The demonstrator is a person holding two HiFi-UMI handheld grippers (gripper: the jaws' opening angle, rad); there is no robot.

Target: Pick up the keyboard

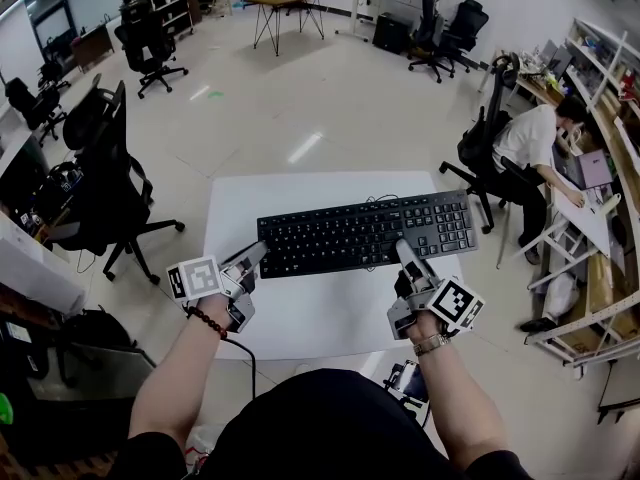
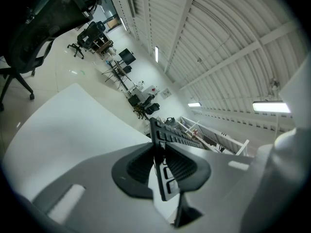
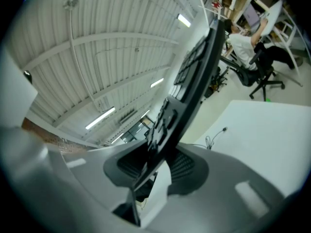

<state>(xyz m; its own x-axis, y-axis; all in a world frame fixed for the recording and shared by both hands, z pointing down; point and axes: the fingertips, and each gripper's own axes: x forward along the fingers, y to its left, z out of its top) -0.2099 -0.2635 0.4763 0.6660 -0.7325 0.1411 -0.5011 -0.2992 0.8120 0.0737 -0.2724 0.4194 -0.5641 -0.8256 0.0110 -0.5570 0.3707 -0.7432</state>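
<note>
Because the keyboard [image 1: 365, 233] seems to hang just above the white desk [image 1: 320, 318], with a gap showing under it in both gripper views, the pick-up looks nearly done. What is left, I think, is only to keep it steady and flat. It is a long, thin, black keyboard with many small dark keys and a number pad at its right end. It looks stiff and does not sag between your two holds. It sits almost level in the head view, over the middle of the desk. A thin black cable [image 1: 381, 199] shows at its back edge, so watch that it does not pull tight. Your left gripper [image 1: 259, 251] has its jaws partly closed, and its pads press on the near left corner of the keyboard from both sides. Your right gripper [image 1: 403, 248] does the same on the near edge, further to the right. Nothing else lies on the desk. Farther out are black office chairs [image 1: 105, 168] on the pale floor, and a person [image 1: 530, 138] sits at a bench on the right.
</note>
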